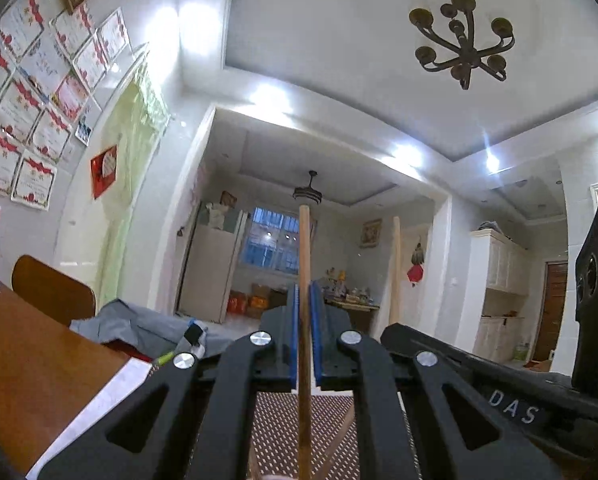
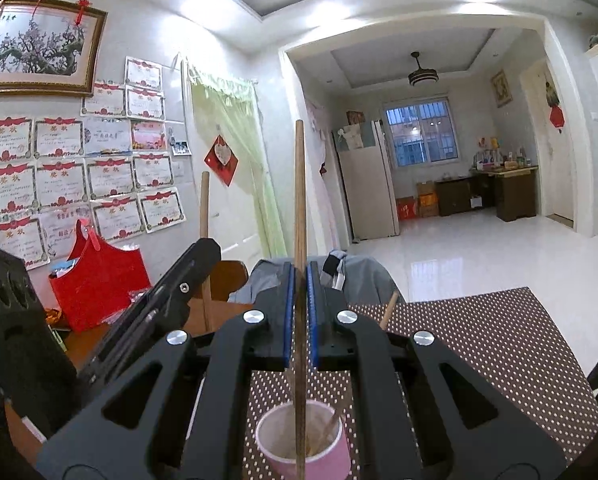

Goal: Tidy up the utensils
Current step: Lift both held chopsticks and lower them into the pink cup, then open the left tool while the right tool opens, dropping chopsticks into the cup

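Black linkage arms fill the bottom of the left wrist view, and between them the left gripper [image 1: 305, 320] is clamped on a light wooden chopstick [image 1: 304, 264], its blue pads pressed against the stick from both sides. That chopstick stands upright, its top reaching in front of a far window. Just to the right, the right gripper's black body [image 1: 459, 354] crosses the view, with a second chopstick [image 1: 396, 268] rising above it. Under the fingers lies a brown dotted placemat [image 1: 275, 432]; a wooden table [image 1: 31, 364] with a chair back behind it sits to the left.

From the right wrist view, the right gripper [image 2: 300, 308] is likewise closed on a darker chopstick [image 2: 299, 200], held upright between its blue pads. Its lower end runs down in front of a pink cup [image 2: 327, 462] standing on the dotted placemat [image 2: 479, 344] directly below the fingers; whether the tip is inside the cup is unclear. Another chopstick [image 2: 389, 310] leans out of that cup to the right. The left gripper's body [image 2: 171, 292] enters from the left with its own stick [image 2: 205, 216] upright. A red bag [image 2: 99, 284] stands on the table behind it.
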Available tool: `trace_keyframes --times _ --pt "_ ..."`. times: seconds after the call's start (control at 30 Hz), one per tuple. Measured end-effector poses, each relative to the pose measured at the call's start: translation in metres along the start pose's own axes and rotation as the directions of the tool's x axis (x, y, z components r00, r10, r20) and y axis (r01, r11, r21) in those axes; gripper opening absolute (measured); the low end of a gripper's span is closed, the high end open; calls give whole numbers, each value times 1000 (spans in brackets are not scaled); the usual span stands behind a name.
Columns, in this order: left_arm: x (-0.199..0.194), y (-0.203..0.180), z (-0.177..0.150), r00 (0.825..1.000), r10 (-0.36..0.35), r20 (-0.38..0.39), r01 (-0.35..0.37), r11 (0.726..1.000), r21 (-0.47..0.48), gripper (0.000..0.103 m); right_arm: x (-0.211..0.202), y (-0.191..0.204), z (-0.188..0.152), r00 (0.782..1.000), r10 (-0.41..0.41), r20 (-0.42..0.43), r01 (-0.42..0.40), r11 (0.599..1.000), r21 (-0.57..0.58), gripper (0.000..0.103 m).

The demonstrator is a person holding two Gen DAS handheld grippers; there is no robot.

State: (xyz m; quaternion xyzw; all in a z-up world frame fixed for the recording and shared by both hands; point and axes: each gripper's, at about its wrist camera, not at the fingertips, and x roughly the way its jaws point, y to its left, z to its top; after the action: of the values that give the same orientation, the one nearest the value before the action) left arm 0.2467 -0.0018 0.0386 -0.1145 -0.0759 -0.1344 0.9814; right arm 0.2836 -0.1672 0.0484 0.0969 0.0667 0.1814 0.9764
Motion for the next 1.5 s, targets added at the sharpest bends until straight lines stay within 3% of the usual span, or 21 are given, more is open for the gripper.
trace_keyframes --times 0.43,0.83,0.9,0.93,0.97,1.03,1.13,1.2,1.27,1.37,1.43,1.5 --pt "40 17 -27 997 67 -25 -67 998 -20 6 32 -34 -14 1000 3 -18 -2 999 51 7" --pt "33 23 -48 982 85 -171 -80 996 35 7 31 -33 -48 991 34 -131 -31 999 24 7" --pt "31 26 -49 975 85 -205 -80 996 35 11 27 -31 -51 989 30 -142 -29 1000 10 7" --pt "31 26 -50 971 82 -223 -77 997 30 25 25 -30 -52 988 26 -152 -26 1000 2 7" --pt "31 28 -49 964 80 -253 -77 997 24 31 23 -30 -52 987 23 -160 -24 1000 0 7" --pt "27 32 -48 956 97 -278 -103 995 -5 31 20 -33 -54 986 17 -165 -13 1000 24 7" --pt "19 44 -46 960 96 -262 -128 986 -110 39 14 -42 -60 987 6 -163 13 994 112 7" --pt "19 50 -47 961 103 -255 -149 974 -169 39 13 -49 -66 986 10 -168 20 984 175 7" --pt "21 49 -48 964 80 -253 -119 983 -143 39 11 -51 -70 986 3 -167 24 987 159 7" --pt "20 53 -52 966 94 -240 -131 981 -142 39 18 -62 -75 981 10 -195 34 975 221 7" --pt "24 55 -53 961 101 -257 -141 980 -142 39 18 -56 -73 982 -1 -188 33 986 166 7" --pt "22 54 -50 968 105 -228 -139 981 -137 39 17 -53 -70 984 -1 -180 30 987 159 7"
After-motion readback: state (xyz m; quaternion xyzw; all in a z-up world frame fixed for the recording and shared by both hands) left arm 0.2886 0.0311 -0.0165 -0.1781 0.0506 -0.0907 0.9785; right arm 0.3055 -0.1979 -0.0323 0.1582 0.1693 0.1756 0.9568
